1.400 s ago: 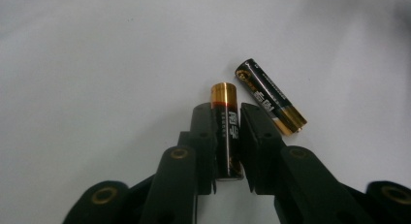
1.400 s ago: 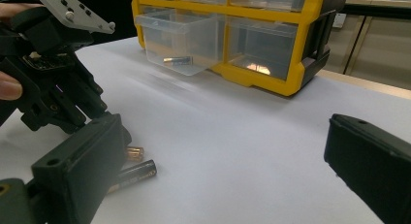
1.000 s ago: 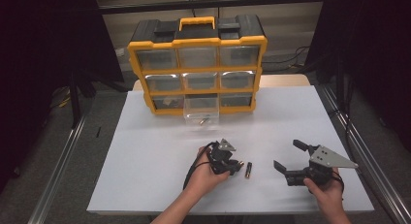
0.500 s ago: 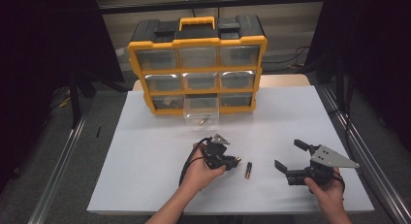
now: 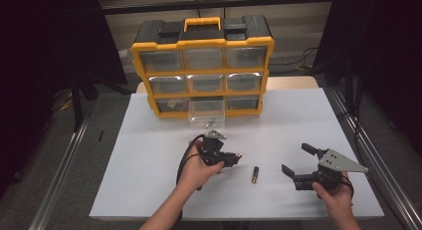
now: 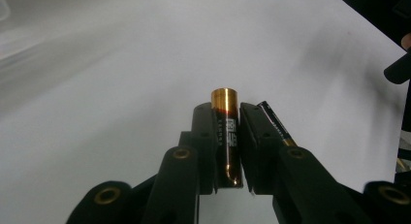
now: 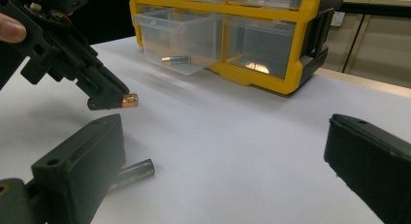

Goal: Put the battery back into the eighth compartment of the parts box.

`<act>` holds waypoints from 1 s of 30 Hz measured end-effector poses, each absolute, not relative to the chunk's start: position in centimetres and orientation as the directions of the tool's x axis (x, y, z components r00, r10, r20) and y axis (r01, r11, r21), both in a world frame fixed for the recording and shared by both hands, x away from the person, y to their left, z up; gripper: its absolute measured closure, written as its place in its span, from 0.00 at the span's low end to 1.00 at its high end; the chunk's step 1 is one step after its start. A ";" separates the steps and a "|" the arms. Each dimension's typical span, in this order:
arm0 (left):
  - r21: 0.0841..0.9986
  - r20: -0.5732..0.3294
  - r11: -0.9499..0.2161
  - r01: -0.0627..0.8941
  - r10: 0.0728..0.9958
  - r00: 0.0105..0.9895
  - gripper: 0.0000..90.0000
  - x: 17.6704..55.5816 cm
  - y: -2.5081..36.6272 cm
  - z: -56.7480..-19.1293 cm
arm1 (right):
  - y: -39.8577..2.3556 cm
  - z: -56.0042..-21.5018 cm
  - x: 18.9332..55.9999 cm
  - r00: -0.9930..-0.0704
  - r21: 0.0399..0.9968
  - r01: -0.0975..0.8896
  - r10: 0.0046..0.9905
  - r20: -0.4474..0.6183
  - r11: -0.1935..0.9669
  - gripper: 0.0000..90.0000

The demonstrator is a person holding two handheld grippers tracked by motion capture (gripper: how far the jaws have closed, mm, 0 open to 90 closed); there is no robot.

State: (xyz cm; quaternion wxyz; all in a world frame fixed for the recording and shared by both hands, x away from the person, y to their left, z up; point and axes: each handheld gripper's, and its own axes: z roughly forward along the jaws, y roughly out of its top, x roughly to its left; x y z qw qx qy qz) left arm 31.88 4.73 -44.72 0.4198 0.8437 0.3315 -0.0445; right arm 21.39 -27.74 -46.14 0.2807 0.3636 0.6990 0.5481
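Note:
My left gripper (image 5: 234, 158) is shut on a black and copper AA battery (image 6: 227, 132), clamped lengthwise between the jaws with its copper end sticking out past the tips. It hangs a little above the white table (image 5: 149, 155). In the right gripper view the left gripper (image 7: 109, 100) shows that copper end (image 7: 129, 100) pointing right. A second battery (image 5: 255, 174) lies flat on the table just to its right, also visible beside the left jaws (image 6: 274, 122). My right gripper (image 5: 298, 159) stands open and holds nothing at the front right, its jaws wide apart (image 7: 225, 151), with the lying battery (image 7: 133, 173) by its left jaw.
A yellow and black drawer organizer (image 5: 201, 65) stands at the back of the table. Its bottom middle clear drawer (image 5: 206, 113) is pulled out, with a battery (image 7: 175, 60) inside. Dark curtains and metal rails flank the table.
My left gripper has lifted the battery off the table and moved a little toward the organizer. The lying battery and my right gripper have stayed put.

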 end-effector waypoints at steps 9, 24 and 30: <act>0.690 -0.322 -0.417 0.592 0.556 0.767 0.86 33.0 6.0 -42.5 | -27.7 -46.2 21.4 -0.579 0.970 0.200 0.816 0.005 0.136 0.01; 0.699 -0.310 -0.412 0.585 0.563 0.766 0.86 35.0 6.8 -39.5 | -27.8 -46.1 21.4 -0.577 0.970 0.201 0.817 0.008 0.133 0.01; 0.705 -0.304 -0.402 0.584 0.573 0.761 0.86 35.6 7.1 -38.6 | -27.8 -46.1 21.4 -0.576 0.972 0.198 0.817 0.009 0.129 0.01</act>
